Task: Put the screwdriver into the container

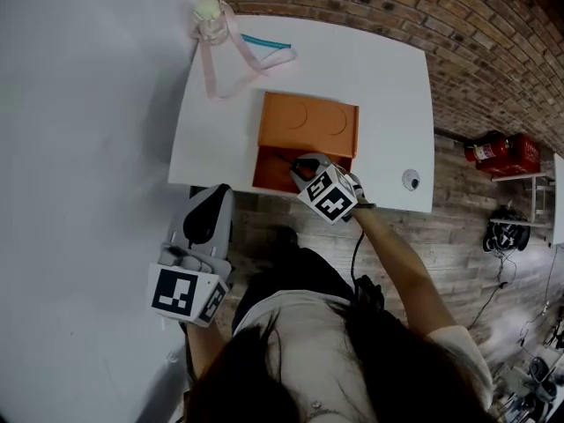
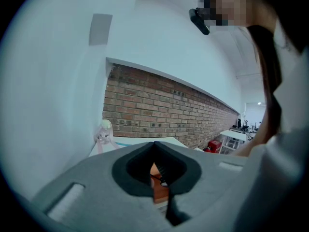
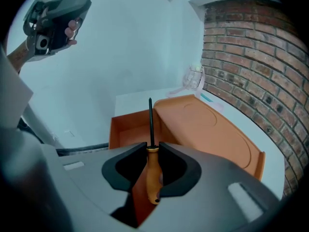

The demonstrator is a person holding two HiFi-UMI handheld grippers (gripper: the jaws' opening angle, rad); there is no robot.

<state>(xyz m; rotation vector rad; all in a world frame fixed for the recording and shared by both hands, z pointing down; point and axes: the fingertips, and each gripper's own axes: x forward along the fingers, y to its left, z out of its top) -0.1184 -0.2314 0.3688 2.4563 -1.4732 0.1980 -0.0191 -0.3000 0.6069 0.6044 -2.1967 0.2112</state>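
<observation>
Right gripper view: right tool [image 3: 153, 147] clamps orange-handled, black-shafted screwdriver [image 3: 153, 174]; left tool [image 2: 154, 147] closed.

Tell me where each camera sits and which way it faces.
Head view: on the person's head, looking steeply down at the white table and orange container; shows both arms, the left hand-held gripper and right hand-held gripper.
Left gripper view: on the left hand-held gripper, facing the brick wall along shut jaws; the person's torso at right.
Right gripper view: on the right hand-held gripper, facing the container past the screwdriver in its jaws; left hand-held gripper aloft.
Shared: both gripper views catch the container and bottle.
</observation>
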